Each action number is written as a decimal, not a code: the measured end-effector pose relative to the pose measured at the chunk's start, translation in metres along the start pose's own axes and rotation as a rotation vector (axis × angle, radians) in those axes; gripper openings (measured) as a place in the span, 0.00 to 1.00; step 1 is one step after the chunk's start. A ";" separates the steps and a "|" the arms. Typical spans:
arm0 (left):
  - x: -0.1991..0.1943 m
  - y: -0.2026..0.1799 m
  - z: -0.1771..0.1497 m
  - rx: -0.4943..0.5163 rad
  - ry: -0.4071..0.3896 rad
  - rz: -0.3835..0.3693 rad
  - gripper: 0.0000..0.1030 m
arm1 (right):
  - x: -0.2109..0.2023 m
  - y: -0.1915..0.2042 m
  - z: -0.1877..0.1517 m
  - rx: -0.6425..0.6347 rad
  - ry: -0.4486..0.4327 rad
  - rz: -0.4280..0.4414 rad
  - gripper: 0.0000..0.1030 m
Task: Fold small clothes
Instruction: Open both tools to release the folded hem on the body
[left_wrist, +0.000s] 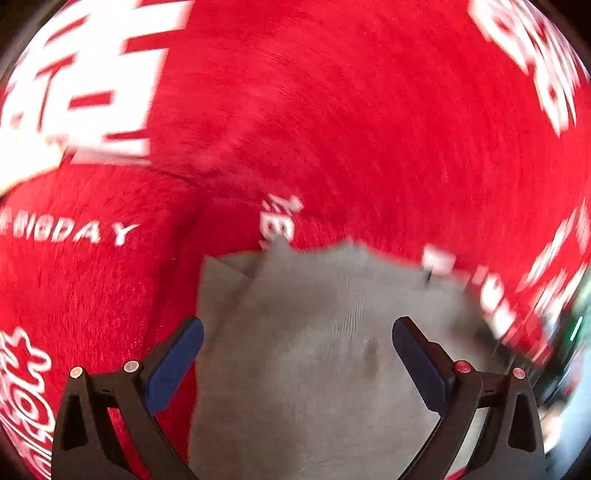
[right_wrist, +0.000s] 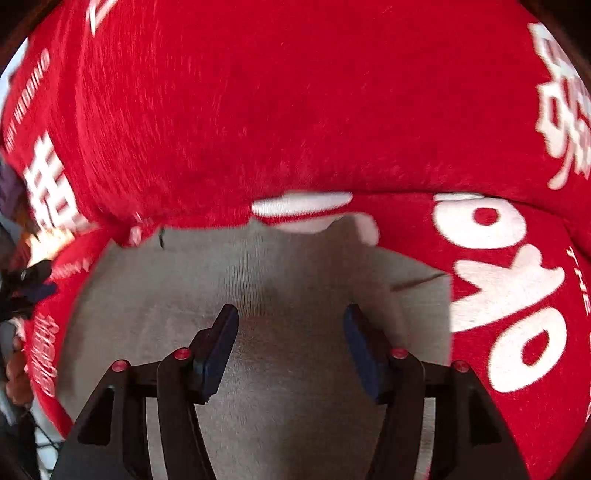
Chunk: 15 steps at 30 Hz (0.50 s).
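Note:
A small grey knit garment (left_wrist: 325, 387) lies flat on a red fleece blanket (left_wrist: 332, 129) printed with white lettering. One folded layer of it shows at its upper left edge. My left gripper (left_wrist: 298, 326) hangs over the garment with its blue-padded fingers spread wide and nothing between the pads. In the right wrist view the same grey garment (right_wrist: 288, 266) fills the lower middle, its far edge against a ridge in the blanket (right_wrist: 295, 110). My right gripper (right_wrist: 290, 312) stands open above the cloth, pads clear of it.
The blanket bunches into a raised fold (right_wrist: 332, 177) just beyond the garment. At the left edge of the right wrist view a dark gripper part with a blue pad (right_wrist: 35, 286) shows. The blanket's edge and blurred clutter (left_wrist: 569, 350) lie at the far right.

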<state>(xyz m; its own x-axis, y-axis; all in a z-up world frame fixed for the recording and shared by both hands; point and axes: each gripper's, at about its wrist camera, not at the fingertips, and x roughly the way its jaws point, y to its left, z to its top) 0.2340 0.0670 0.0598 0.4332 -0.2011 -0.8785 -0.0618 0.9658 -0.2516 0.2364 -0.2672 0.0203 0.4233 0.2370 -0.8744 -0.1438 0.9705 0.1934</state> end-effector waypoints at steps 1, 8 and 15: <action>0.010 -0.014 -0.004 0.058 0.012 0.037 0.99 | 0.008 0.005 0.002 -0.012 0.015 -0.028 0.61; 0.068 -0.016 0.001 0.096 0.033 0.142 1.00 | 0.024 0.002 0.010 -0.087 0.007 -0.174 0.67; 0.054 0.013 0.011 -0.026 0.035 0.189 1.00 | 0.010 -0.038 0.007 0.073 -0.005 -0.257 0.75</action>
<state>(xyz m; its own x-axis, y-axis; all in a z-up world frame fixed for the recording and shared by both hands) 0.2660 0.0707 0.0135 0.3802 -0.0229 -0.9246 -0.1627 0.9824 -0.0913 0.2525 -0.3013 0.0078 0.4423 -0.0176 -0.8967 0.0336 0.9994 -0.0031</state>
